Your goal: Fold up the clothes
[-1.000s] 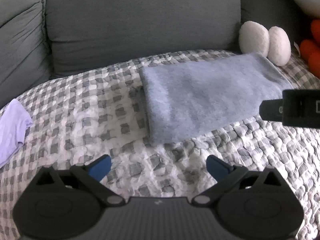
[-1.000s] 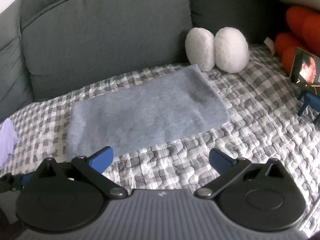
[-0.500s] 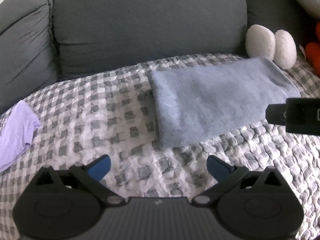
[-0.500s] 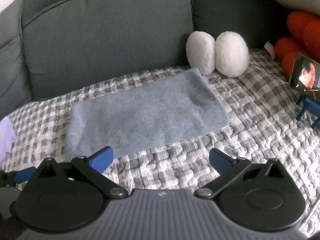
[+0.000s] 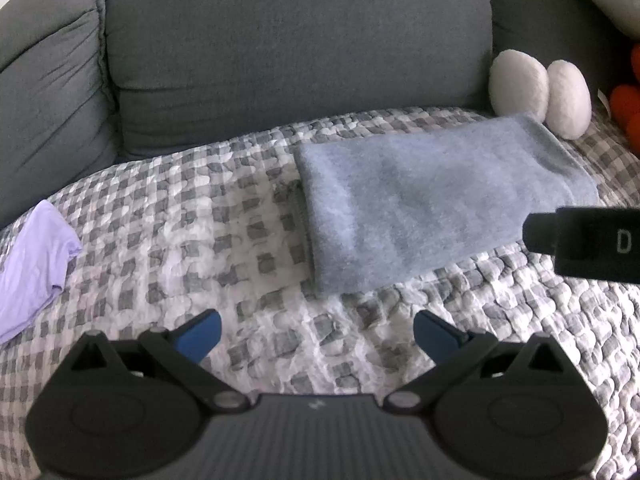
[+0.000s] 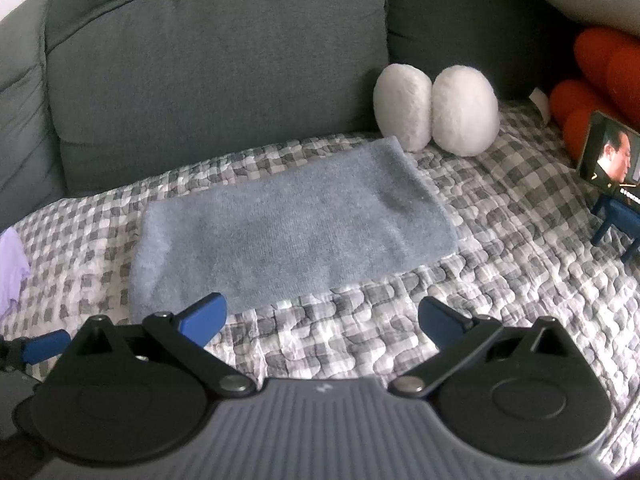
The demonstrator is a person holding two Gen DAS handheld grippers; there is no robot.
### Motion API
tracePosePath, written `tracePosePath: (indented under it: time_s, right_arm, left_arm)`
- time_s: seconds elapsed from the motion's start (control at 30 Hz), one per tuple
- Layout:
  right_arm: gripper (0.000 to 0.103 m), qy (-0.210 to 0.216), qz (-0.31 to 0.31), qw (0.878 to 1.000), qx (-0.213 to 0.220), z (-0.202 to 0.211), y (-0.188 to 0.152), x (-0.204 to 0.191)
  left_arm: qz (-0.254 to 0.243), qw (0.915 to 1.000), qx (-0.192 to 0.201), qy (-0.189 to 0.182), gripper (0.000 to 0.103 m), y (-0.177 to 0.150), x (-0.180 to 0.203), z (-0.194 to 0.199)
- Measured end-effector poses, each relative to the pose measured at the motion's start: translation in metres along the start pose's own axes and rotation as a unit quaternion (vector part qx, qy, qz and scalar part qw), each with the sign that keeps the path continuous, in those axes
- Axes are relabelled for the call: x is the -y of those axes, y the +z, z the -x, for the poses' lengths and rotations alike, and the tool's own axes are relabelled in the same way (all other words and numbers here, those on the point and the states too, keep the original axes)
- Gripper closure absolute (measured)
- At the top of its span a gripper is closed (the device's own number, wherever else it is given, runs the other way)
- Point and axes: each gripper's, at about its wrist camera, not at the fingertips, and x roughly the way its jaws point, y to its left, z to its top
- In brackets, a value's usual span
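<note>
A folded blue-grey fleece cloth (image 5: 420, 204) (image 6: 292, 232) lies flat on the checked quilt (image 5: 192, 248) (image 6: 500, 264) that covers the sofa seat. My left gripper (image 5: 316, 334) is open, hovering over the quilt in front of the cloth's left end, empty. My right gripper (image 6: 322, 320) is open too, just in front of the cloth's near edge, nothing between its fingers. A lilac garment (image 5: 32, 264) (image 6: 10, 268) lies crumpled at the far left of the quilt. The black body of the right gripper (image 5: 588, 242) shows at the right edge of the left wrist view.
Grey sofa back cushions (image 5: 296, 44) (image 6: 216, 64) rise behind the quilt. Two white plush balls (image 5: 540, 92) (image 6: 436, 110) sit at the cloth's far right corner. Orange plush shapes (image 6: 596, 80) and a phone on a blue stand (image 6: 612, 160) are at the right.
Both grippers have drawn back slightly from the cloth and the left view has swung left, so the cloth sits further right and more lilac garment shows. Both stay open.
</note>
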Motion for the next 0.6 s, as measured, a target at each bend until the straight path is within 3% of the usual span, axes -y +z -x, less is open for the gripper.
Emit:
tracePosePath:
  time_s: [0.6]
  right_arm:
    - [0.000, -0.005, 0.010, 1.000, -0.001, -0.0019, 0.0009, -0.0040]
  left_arm:
    - [0.005, 0.9999, -0.009, 0.004, 0.001, 0.0016, 0.0000, -0.0030]
